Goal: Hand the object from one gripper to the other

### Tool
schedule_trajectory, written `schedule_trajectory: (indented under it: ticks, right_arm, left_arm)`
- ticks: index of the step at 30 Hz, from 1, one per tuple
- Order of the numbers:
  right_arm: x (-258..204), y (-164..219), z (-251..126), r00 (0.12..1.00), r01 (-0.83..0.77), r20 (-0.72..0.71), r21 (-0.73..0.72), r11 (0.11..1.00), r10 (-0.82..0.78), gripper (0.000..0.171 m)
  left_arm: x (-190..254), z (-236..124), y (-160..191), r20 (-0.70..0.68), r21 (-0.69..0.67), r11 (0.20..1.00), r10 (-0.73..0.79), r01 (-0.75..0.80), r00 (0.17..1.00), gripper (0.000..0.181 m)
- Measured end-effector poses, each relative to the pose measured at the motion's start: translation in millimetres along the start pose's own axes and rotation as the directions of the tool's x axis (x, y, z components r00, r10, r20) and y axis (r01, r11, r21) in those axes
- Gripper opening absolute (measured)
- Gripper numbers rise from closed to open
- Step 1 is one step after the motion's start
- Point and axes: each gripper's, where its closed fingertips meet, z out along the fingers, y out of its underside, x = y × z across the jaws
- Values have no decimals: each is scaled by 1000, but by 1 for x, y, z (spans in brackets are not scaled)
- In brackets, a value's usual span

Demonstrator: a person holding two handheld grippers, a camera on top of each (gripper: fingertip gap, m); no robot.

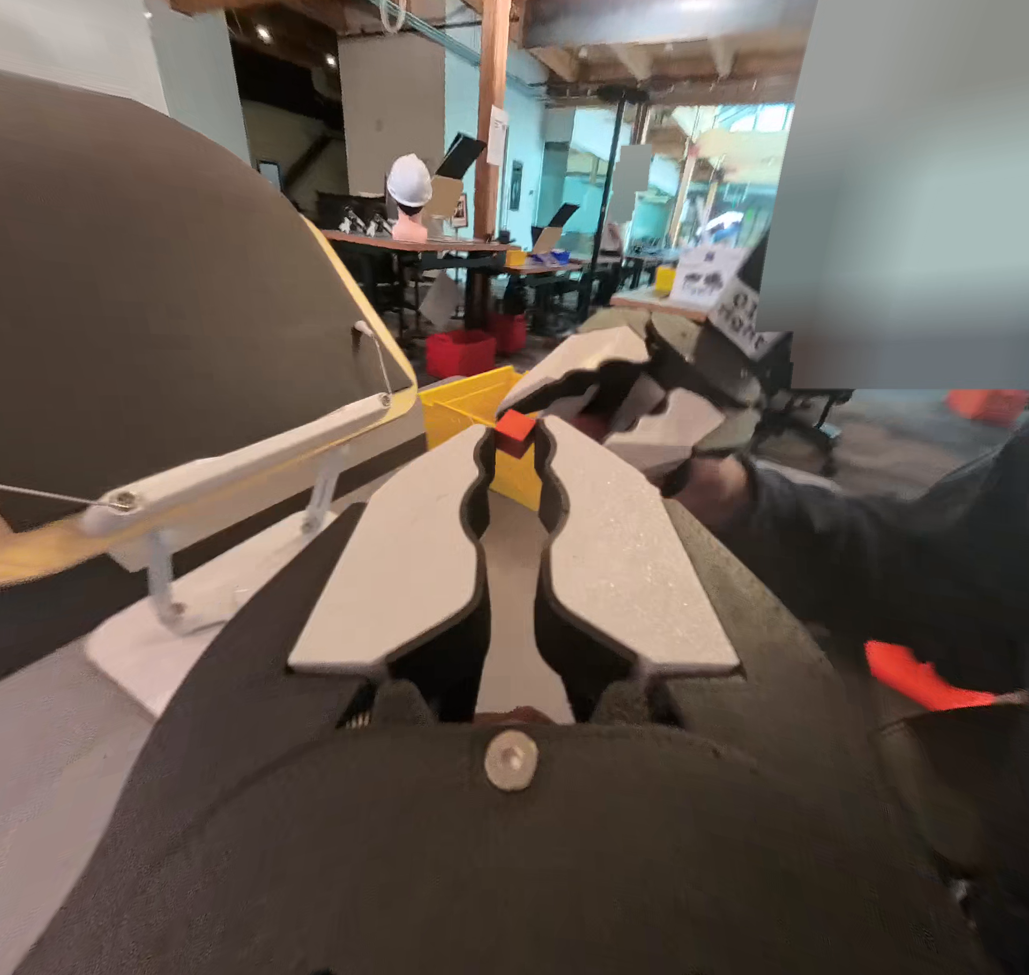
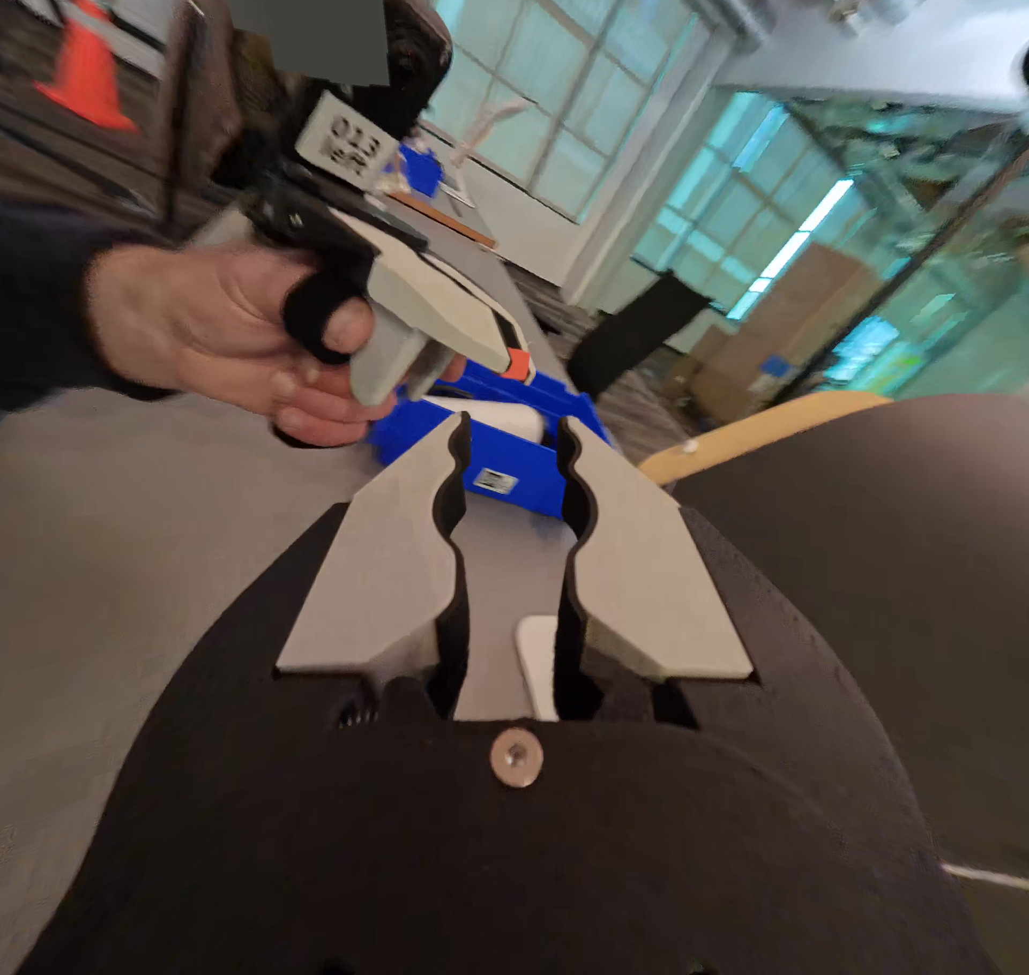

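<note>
A small red cube (image 1: 515,432) is pinched between the tips of my left gripper (image 1: 513,435), held up above the grey table (image 1: 512,558). My right gripper (image 1: 559,411) comes in from the right, jaws apart, its tips close beside the cube; whether they touch it I cannot tell. In the right wrist view my right gripper (image 2: 512,424) is open and empty. There the left gripper (image 2: 515,363), in a person's hand (image 2: 223,330), holds the cube (image 2: 519,365) just above and beyond my right fingertips.
A yellow bin (image 1: 462,408) stands behind the cube. A blue bin (image 2: 506,458) with a white roll (image 2: 504,419) sits on the table (image 2: 111,558). A large dark dome on a white arm (image 1: 250,458) fills the left. An orange cone (image 2: 89,74) stands on the floor. My two grippers' fingertips are within a few centimetres of each other.
</note>
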Motion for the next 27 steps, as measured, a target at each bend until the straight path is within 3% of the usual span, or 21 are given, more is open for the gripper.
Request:
schedule_trajectory:
  ticks: [6, 14, 19, 27]
  right_arm:
    - [-2, -13, 6, 933, 274, -236, -31, 961, -273, 24]
    - [4, -16, 9, 911, 293, -294, -32, 956, -289, 16]
    - [1, -15, 11, 900, 309, -308, -53, 950, -310, 14]
    - [5, -14, 9, 892, 297, -338, -64, 953, -301, 9]
  left_arm:
    - [-1, 1, -2, -73, 111, 956, -266, 273, 961, 12]
    - [0, 2, 0, -195, 224, 839, -461, 497, 866, 12]
    - [2, 1, -5, -257, 288, 770, -510, 569, 821, 13]
    - [3, 2, -9, -299, 315, 724, -538, 613, 788, 13]
